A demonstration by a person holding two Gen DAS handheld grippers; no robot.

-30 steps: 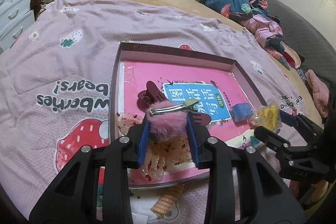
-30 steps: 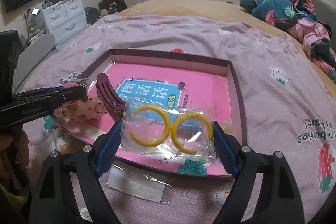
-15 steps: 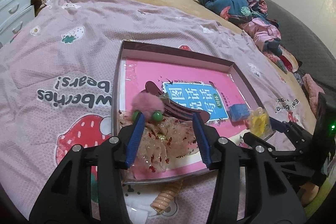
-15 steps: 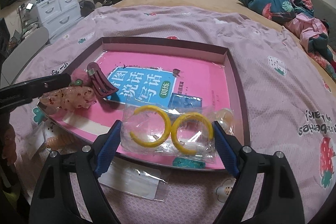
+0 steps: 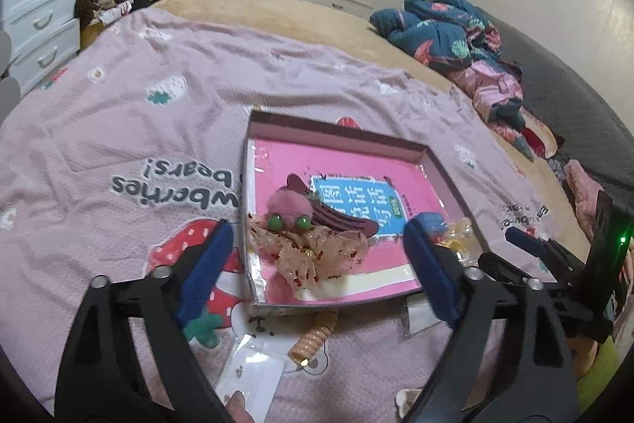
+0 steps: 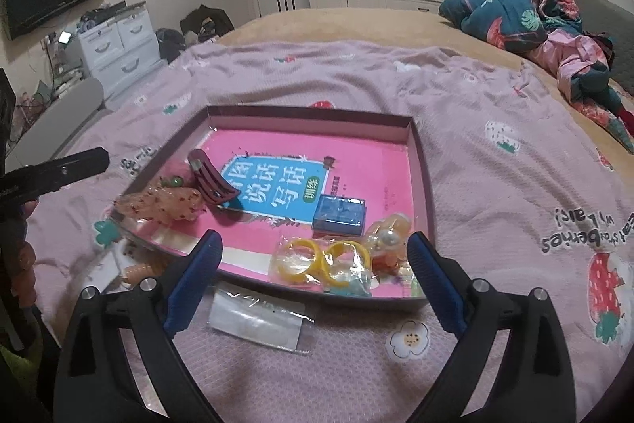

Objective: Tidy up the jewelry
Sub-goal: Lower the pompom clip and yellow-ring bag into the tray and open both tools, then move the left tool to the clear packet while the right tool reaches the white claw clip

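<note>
A shallow box [image 5: 340, 133] with a pink book cover inside lies on the bed. In its near left corner are a pink pompom clip [image 5: 287, 205], a dark red claw clip [image 5: 340, 221] and a sheer peach bow [image 5: 317, 256]. My left gripper [image 5: 317, 236] hovers above that corner, its jaws opening, with nothing pressed between the blue pads. A clear bag of yellow hoops [image 6: 317, 262] rests in the near right corner beside a small blue box [image 6: 338, 215] and a pearl piece [image 6: 386, 238]. My right gripper [image 6: 313, 244] stands just in front, its jaws opening and holding nothing.
A coiled peach hair tie [image 5: 313, 337] and clear flat bags [image 5: 249, 371] [image 6: 257, 320] lie on the pink strawberry blanket [image 6: 515, 224] in front of the box. Crumpled clothes [image 5: 455, 34] sit at the far right, white drawers [image 5: 35, 10] at the far left.
The left gripper let go of the pompom clip, which now lies in the box, and drew back and up. The right gripper released the hoop bag into the box and widened.
</note>
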